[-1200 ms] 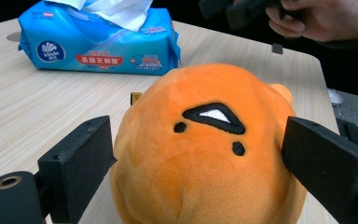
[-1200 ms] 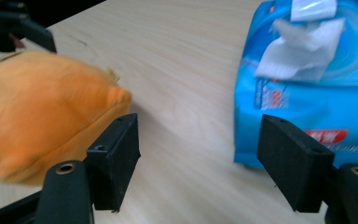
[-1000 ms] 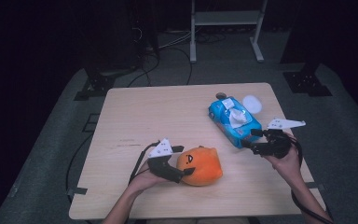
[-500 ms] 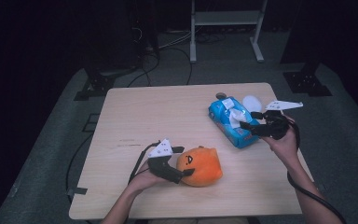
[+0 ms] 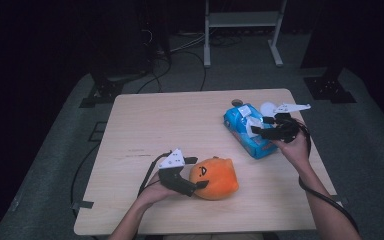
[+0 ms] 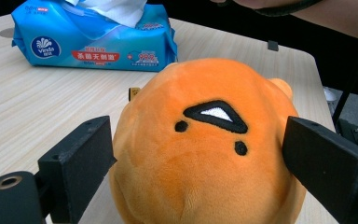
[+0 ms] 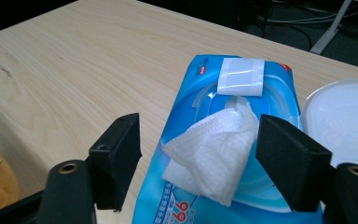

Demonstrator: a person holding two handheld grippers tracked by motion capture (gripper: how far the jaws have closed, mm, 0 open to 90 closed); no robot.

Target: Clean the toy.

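Note:
An orange plush toy [image 5: 215, 177] with a stitched face lies near the table's front edge. My left gripper [image 5: 199, 172] reaches it from the left, and its two black jaws press on the plush's sides [image 6: 205, 140]. At the right lies a blue pack of wet wipes [image 5: 247, 132] with a white wipe [image 7: 214, 149] sticking up out of its lid opening. My right gripper [image 5: 260, 125] hovers over the pack from the right, open. Its jaws have just been closing a little, with the wipe standing between them untouched [image 7: 198, 135].
A white round lid [image 5: 269, 108] lies just past the pack near the table's right edge, beside a small dark disc [image 5: 237, 102]. The wooden table [image 5: 180, 120] is bare on its left half. Stand legs and cables lie on the floor beyond.
My right gripper moved away from the front edge, along the pack, and now sits over the wipe opening. The left gripper and the plush stayed put.

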